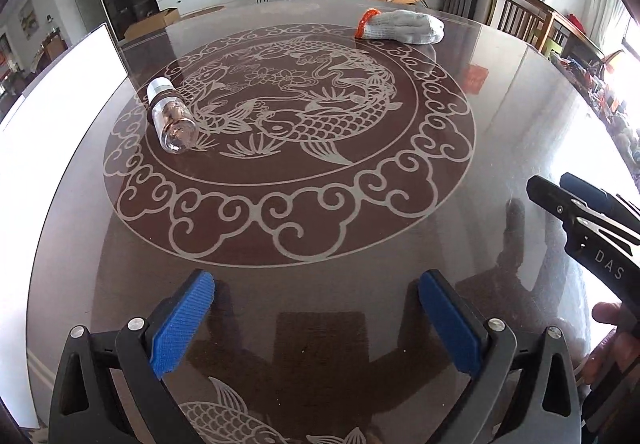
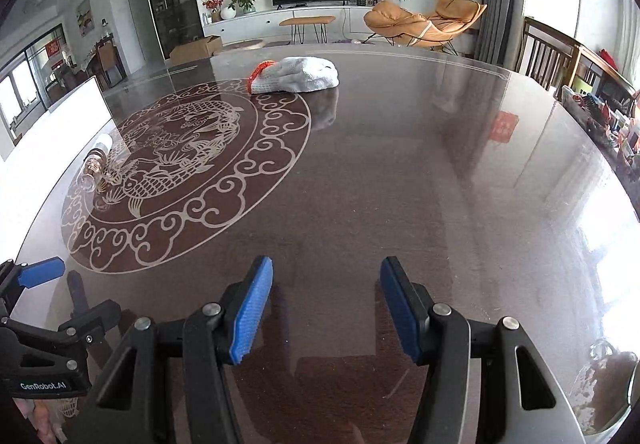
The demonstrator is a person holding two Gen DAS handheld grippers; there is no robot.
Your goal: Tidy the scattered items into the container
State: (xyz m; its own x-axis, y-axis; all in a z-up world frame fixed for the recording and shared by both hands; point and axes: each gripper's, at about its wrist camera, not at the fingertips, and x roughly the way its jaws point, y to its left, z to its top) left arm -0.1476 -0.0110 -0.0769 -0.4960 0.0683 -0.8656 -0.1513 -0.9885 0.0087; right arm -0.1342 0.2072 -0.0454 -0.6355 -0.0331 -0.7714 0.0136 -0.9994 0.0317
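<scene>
A clear bottle (image 1: 170, 116) with a white cap lies on its side on the left of the dark glass-topped table (image 1: 492, 148); the right wrist view shows the bottle (image 2: 96, 164) too. A grey knitted glove (image 1: 400, 26) with an orange cuff rests near the far edge, and the glove (image 2: 296, 74) lies far ahead in the right wrist view. A white, overexposed box-like container (image 1: 68, 92) stands at the left edge. My left gripper (image 1: 316, 284) hangs open over bare table with nothing between its pads. My right gripper (image 2: 326, 268) is open and empty as well, to the right of the left one.
A koi carving fills the middle of the table (image 2: 400, 184). A clear glass vessel (image 2: 604, 384) sits at the near right edge. Wooden chairs (image 1: 520, 16) stand behind the table's right side. A cluttered shelf (image 2: 608, 116) runs along the right.
</scene>
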